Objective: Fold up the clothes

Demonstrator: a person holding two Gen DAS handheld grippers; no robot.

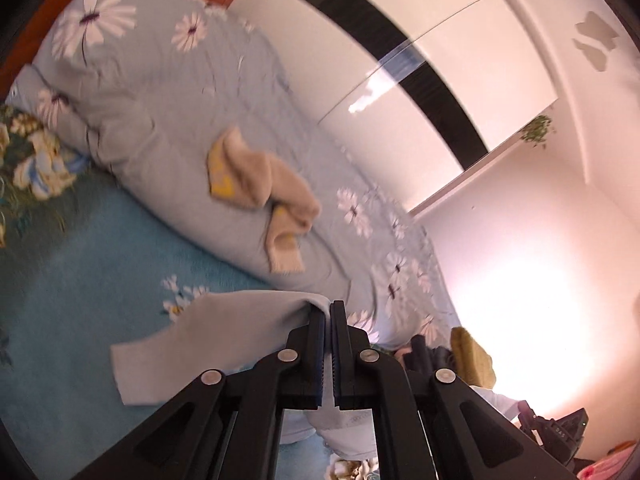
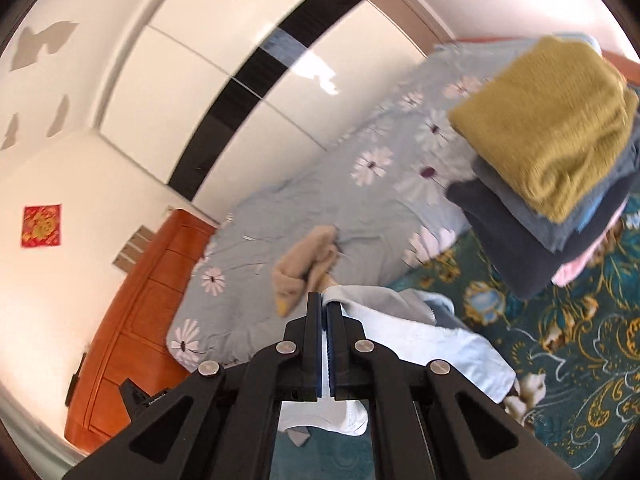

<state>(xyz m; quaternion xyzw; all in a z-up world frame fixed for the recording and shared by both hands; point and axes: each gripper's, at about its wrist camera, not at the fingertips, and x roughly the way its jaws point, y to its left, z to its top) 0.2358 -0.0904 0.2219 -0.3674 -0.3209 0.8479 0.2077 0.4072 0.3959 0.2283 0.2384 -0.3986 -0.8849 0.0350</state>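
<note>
Pinching a pale garment (image 1: pixel 224 332), both jaws; beige cloth (image 1: pixel 260 184), seemingly crumpled, lies beyond.

Bright glare — fisheye warp, blur.

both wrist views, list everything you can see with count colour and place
light blue garment: one, pale blue, lifted above the bed, pinched by both grippers
beige garment: one, beige and yellow, crumpled on the quilt
floral quilt: one, grey-blue with white daisies, along the wardrobe
folded stack: one, mustard on top, on the teal bedspread
wardrobe: one, white with a black stripe, behind the bed
left gripper: black, shut on cloth
right gripper: black, shut on cloth
</note>
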